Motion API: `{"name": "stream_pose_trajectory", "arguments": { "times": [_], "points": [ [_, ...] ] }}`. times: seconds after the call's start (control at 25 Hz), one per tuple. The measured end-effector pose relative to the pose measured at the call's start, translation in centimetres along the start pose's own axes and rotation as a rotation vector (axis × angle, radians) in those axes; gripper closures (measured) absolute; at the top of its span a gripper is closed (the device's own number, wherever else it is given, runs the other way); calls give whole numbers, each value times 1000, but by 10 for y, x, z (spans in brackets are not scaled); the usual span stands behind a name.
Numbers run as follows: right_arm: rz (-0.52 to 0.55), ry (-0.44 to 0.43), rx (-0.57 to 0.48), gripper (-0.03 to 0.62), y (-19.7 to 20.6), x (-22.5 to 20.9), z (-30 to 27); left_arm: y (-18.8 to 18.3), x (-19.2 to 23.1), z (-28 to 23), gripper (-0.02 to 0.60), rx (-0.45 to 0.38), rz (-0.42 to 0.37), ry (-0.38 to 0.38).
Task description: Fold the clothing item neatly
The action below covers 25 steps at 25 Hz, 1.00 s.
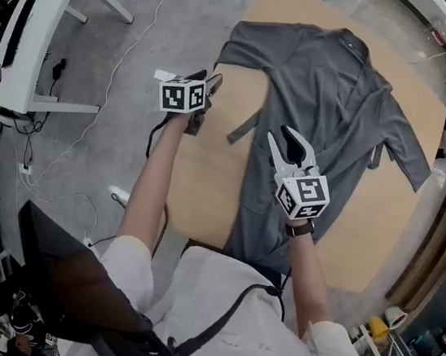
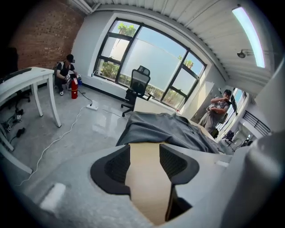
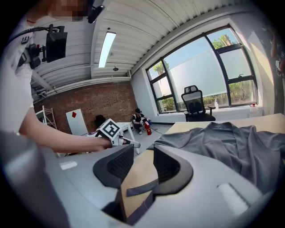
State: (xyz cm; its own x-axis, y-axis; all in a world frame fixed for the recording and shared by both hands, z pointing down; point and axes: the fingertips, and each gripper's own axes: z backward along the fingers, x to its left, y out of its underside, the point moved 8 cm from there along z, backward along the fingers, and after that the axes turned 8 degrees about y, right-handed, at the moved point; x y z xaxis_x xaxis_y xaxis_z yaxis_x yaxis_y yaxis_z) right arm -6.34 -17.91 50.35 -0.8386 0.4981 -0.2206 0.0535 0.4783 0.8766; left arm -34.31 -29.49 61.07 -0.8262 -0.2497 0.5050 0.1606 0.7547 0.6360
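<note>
Fingers [image 2: 111, 169] apart, grey robe [image 2: 164, 129] beyond

Grey robe [image 1: 324, 105] lies spread flat across the table [image 1: 205, 187].

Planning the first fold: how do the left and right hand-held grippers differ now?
The left hand-held gripper hovers by the table edge, off the grey garment; the right hand-held gripper is over it. The left's jaws stand wider than the right's. Both are open, gripping nothing.

Garment [image 1: 321, 121] matt grey cloth; table [image 1: 206, 179] smooth pale wood.
</note>
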Motion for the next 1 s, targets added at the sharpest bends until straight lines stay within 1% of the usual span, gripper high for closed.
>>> {"name": "stream_pose_trajectory", "arguments": {
  "times": [0.08, 0.32, 0.56, 0.6, 0.68, 0.76, 0.84, 0.92, 1.0],
  "points": [
    [4, -4, -1, 454, 0, -4, -5, -8, 11, -16, 356, 24, -16, -21],
    [-22, 8, 3, 454, 2, -20, -12, -19, 34, -59, 357, 104, -24, -9],
    [-58, 46, -11, 454, 4, -39, -11, -18, 46, -80, 365, 158, 8, -5],
    [-64, 54, -13, 454, 4, -42, -10, -16, 47, -81, 373, 163, 17, -5],
    [-73, 65, -16, 454, 5, -47, -8, -15, 49, -82, 437, 161, 35, -6],
    [-81, 74, -20, 454, 5, -54, -5, -17, 50, -81, 469, 149, 29, -25],
    [-91, 89, -24, 456, 5, -61, 0, -23, 47, -77, 554, 131, 4, -50],
    [-107, 109, -33, 456, 7, -66, 7, -31, 35, -70, 557, 102, -11, -30],
    [-123, 128, -46, 456, 8, -70, 15, -43, 12, -60, 558, 65, -50, 3]
  ]
}}
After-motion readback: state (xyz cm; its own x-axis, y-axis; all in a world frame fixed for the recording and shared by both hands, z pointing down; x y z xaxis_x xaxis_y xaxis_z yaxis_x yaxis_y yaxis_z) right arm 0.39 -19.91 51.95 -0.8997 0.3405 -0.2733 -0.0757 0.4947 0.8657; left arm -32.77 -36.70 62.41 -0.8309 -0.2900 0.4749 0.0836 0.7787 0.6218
